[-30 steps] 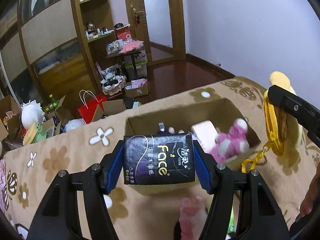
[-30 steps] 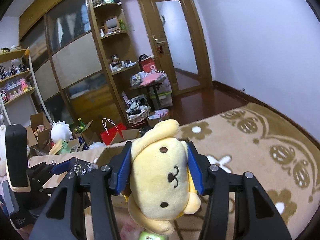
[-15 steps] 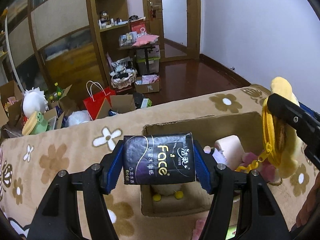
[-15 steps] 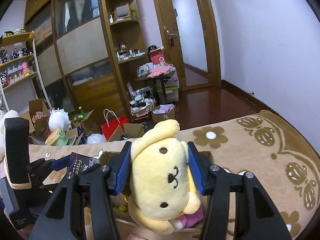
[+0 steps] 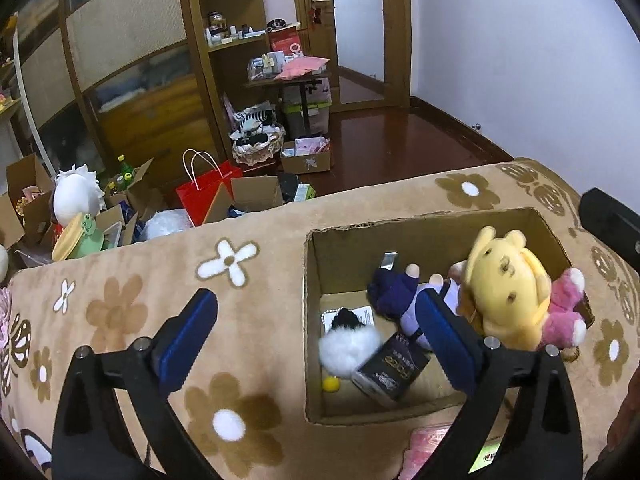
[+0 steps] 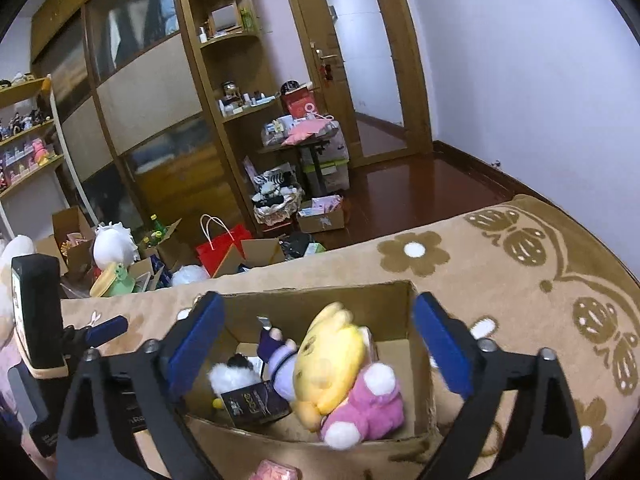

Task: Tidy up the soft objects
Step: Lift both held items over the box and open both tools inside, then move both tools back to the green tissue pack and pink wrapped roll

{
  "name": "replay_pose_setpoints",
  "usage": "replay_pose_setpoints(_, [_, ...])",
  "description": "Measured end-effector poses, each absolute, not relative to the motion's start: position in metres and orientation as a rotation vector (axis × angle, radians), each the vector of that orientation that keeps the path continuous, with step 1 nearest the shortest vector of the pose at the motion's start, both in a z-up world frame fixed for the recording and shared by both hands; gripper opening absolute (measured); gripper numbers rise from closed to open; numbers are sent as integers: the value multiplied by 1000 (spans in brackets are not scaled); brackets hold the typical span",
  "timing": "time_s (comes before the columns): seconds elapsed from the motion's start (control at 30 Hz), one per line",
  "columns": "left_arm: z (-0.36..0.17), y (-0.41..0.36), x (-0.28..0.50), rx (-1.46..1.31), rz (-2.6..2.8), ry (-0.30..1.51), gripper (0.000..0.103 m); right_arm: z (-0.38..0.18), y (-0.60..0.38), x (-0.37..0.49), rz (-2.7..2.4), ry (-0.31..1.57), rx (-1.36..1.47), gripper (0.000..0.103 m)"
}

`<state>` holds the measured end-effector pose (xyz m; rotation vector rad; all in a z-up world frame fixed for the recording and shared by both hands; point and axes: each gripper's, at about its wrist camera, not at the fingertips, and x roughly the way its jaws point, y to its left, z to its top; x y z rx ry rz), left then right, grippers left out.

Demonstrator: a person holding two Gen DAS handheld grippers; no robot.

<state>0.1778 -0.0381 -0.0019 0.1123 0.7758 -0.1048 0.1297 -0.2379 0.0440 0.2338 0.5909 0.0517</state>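
Two tools hang spread wide and empty over a flower-patterned blanket (image 5: 132, 300): the left tool (image 5: 316, 334) reaches across the left wall of the cardboard box (image 5: 400, 236), the right tool (image 6: 316, 344) sits above its middle. Inside the box, the yellow plush (image 6: 332, 356) lies atop a pink plush (image 6: 368, 404); left of them sits a purple plush (image 5: 394, 290), with the dark tissue pack (image 5: 394, 368) and a white fluffy toy (image 5: 348, 348) nearer the box's front-left.
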Motion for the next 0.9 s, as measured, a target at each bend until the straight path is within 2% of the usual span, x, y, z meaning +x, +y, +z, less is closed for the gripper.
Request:
replay_pose_setpoints(0.13, [6, -40, 168, 116, -115, 769, 102, 50, -238, 121, 39, 594, 240, 103])
replay_pose_setpoints(0.57, [32, -38, 116, 118, -134, 775, 102, 66, -246, 74, 17, 659, 278, 103])
replay_pose_setpoints(0.9, [33, -34, 70, 93, -185, 770, 102, 63, -248, 26, 13, 693, 303, 103])
